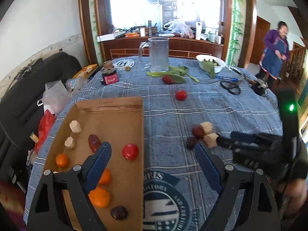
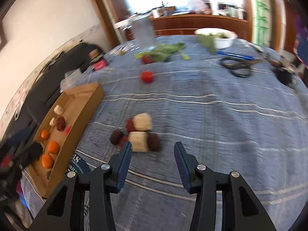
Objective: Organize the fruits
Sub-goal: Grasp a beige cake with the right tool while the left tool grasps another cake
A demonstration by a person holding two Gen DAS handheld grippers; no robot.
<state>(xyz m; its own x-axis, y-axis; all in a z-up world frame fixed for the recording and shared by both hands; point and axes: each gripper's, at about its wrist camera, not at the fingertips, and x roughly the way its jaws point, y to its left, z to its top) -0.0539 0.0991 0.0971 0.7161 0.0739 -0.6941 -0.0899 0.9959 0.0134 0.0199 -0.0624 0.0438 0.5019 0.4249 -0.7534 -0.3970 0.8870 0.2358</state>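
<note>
A cardboard tray on the left of the table holds oranges, a red tomato, dark dates and beige chunks. My left gripper is open and empty over the tray's right edge. A cluster of beige chunks and dark dates lies on the cloth. My right gripper is open just in front of that cluster; it also shows in the left wrist view. A loose red tomato and another red fruit lie farther back.
A blue plaid cloth covers the table. At the back stand a clear pitcher, green leaves, a white bowl, a dark jar, scissors and a pen. A person stands at far right.
</note>
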